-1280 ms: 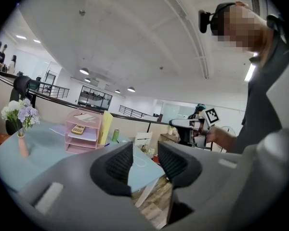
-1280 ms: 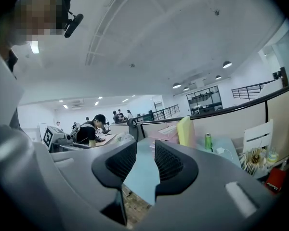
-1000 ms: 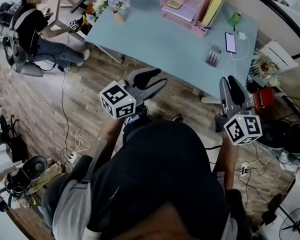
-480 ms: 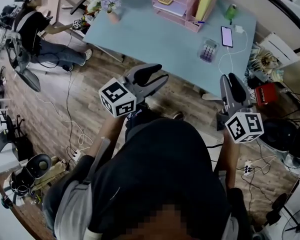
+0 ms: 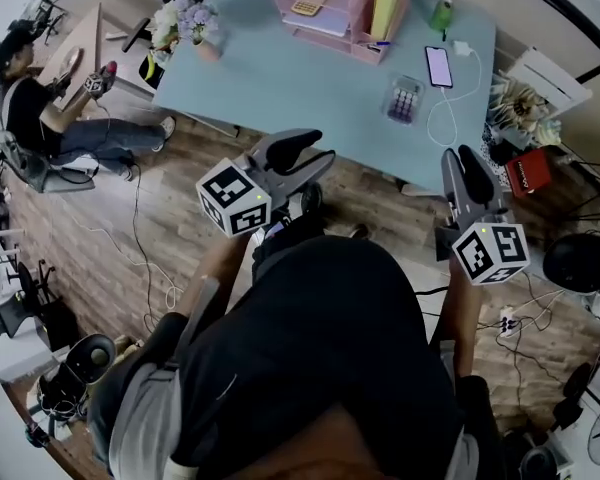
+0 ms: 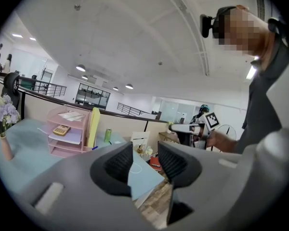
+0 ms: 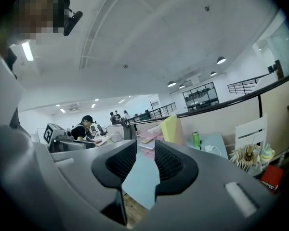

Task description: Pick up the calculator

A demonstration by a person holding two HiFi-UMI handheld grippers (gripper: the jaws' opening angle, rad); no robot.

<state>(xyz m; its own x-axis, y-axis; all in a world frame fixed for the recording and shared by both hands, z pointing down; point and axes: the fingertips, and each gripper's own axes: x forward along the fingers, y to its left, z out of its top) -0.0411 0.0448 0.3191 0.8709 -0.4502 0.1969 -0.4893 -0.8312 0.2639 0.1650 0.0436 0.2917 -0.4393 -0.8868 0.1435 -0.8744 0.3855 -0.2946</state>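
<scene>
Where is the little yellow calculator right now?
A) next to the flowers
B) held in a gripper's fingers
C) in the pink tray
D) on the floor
C: the yellow calculator lies on a shelf of the pink desk tray at the far side of the blue table.
</scene>
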